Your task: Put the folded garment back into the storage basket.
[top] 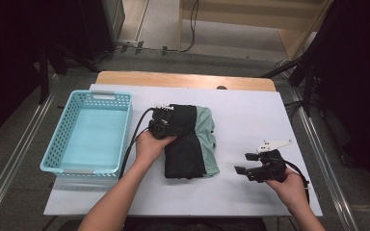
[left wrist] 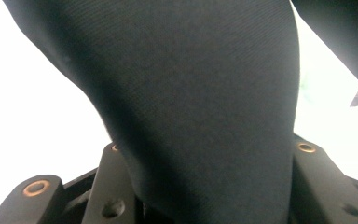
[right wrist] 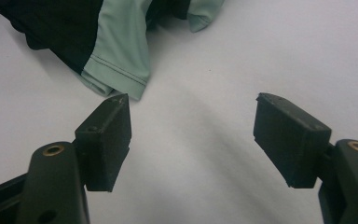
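A folded black and mint-green garment lies near the middle of the white bench, just to the right of a light blue basket that stands empty. The left claw sits over the garment's upper left part, and in the left gripper view dark cloth runs down between its two jaws, so the claw is closed on a bunch of the black fabric. Most of the garment rests flat on the bench; any lift is slight and confined to the gripped part.

The right claw hovers to the right of the garment, near but apart from it. In the right gripper view its jaws stand wide with nothing between them, only bare bench, and the garment's green hem lies just beyond the left pad.

Judging from this, the work is at an early stage. The folding looks done, since the garment forms a neat rectangle, and the grip has been made. What seems left is raising the bundle, carrying it left to the basket and setting it inside. The right claw may need to take the far edge so the fold holds together.
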`<state>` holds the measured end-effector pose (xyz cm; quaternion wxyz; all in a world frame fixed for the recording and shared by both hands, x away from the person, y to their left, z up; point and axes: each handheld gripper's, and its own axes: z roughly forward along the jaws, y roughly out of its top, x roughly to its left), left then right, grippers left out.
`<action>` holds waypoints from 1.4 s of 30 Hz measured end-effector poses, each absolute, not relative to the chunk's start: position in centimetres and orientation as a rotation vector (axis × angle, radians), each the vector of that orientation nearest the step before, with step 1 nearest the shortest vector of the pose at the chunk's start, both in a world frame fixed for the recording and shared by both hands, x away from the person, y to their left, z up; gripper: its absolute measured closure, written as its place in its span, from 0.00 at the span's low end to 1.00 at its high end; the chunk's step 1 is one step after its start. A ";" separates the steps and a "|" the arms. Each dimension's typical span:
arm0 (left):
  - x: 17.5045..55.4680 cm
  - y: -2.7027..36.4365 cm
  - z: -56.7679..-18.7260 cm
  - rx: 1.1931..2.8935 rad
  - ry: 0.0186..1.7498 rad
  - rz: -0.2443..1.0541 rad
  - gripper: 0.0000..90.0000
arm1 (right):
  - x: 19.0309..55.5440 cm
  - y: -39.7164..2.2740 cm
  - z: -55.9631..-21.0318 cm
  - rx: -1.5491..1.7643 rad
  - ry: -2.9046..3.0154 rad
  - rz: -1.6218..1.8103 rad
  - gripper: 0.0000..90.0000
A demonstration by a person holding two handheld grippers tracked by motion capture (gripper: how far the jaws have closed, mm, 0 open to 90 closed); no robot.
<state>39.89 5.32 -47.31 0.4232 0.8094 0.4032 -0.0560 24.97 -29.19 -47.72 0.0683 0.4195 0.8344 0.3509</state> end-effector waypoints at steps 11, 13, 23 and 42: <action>39.4 6.4 -44.3 2.012 0.968 -0.150 0.64 | 25.1 -29.5 -47.7 1.273 2.508 1.061 0.29; 39.4 6.7 -44.0 2.015 0.971 -0.162 0.64 | 25.2 -29.5 -47.6 1.274 2.503 1.063 0.29; 39.2 7.8 -42.3 2.006 0.970 -0.244 0.64 | 25.5 -29.6 -47.5 1.282 2.497 1.075 0.29; 40.0 10.6 -38.5 2.006 0.993 -0.276 0.64 | 26.0 -29.8 -47.5 1.293 2.508 1.081 0.29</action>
